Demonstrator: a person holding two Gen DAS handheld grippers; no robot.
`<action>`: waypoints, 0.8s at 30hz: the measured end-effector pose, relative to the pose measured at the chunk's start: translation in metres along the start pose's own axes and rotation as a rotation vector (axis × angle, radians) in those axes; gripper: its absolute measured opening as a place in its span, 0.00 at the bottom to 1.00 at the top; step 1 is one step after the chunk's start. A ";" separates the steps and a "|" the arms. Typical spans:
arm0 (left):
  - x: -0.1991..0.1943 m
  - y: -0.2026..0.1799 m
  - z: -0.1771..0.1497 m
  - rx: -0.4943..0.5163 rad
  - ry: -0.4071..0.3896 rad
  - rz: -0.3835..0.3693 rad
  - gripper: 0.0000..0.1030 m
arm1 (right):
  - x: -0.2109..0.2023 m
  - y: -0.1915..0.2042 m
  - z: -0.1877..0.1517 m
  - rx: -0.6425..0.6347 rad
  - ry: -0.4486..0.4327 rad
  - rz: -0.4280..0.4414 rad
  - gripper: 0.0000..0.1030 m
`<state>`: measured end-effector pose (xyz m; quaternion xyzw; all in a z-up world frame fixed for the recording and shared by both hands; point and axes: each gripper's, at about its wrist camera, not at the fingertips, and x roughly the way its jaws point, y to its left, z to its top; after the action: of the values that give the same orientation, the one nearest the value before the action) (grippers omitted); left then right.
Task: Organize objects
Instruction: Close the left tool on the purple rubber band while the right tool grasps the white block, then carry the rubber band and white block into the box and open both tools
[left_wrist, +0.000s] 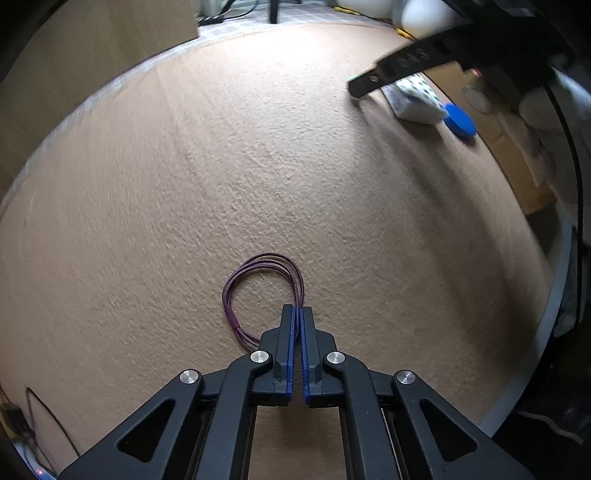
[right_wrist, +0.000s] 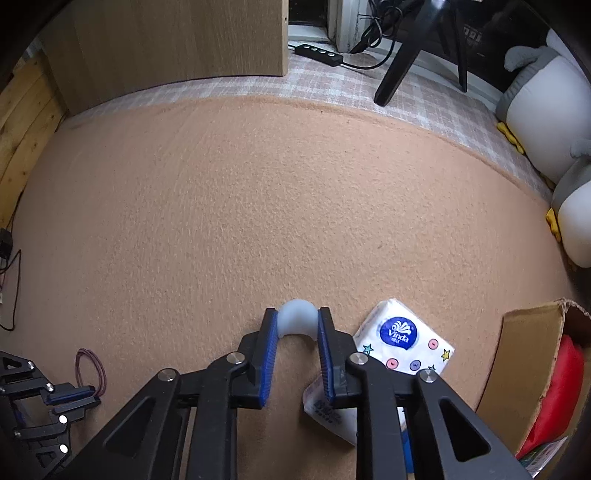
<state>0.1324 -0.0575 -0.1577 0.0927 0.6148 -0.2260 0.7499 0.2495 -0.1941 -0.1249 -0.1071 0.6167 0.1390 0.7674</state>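
A loop of thin purple cord (left_wrist: 258, 280) lies on the tan carpet (left_wrist: 221, 166). My left gripper (left_wrist: 297, 310) points steeply down and is shut on the loop's right side. The right wrist view shows the same loop (right_wrist: 90, 369) and left gripper (right_wrist: 94, 397) at the lower left. My right gripper (right_wrist: 297, 319) is shut on a pale, translucent dome-shaped piece (right_wrist: 297, 312), with a blue pad pressing on each side. A white tissue pack (right_wrist: 402, 339) with a blue logo lies just right of it, partly under the right finger.
An open cardboard box (right_wrist: 532, 362) holding something red (right_wrist: 565, 387) stands at the right. A blue disc (left_wrist: 460, 120) lies beside the tissue pack (left_wrist: 417, 103). Plush penguins (right_wrist: 546, 110), black chair legs (right_wrist: 402, 62), a power strip (right_wrist: 317, 50) and a wooden cabinet (right_wrist: 166, 40) line the carpet's far edge.
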 end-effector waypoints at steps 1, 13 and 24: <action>-0.001 0.006 0.001 -0.034 -0.001 -0.027 0.02 | -0.002 -0.001 -0.001 0.007 -0.005 0.009 0.14; -0.035 0.045 -0.018 -0.229 -0.101 -0.132 0.02 | -0.015 -0.007 -0.007 0.058 -0.020 0.093 0.10; -0.079 0.064 -0.022 -0.279 -0.196 -0.148 0.02 | -0.043 -0.011 -0.014 0.101 -0.068 0.200 0.09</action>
<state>0.1307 0.0257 -0.0959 -0.0800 0.5692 -0.2011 0.7932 0.2321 -0.2130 -0.0858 -0.0013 0.6043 0.1871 0.7745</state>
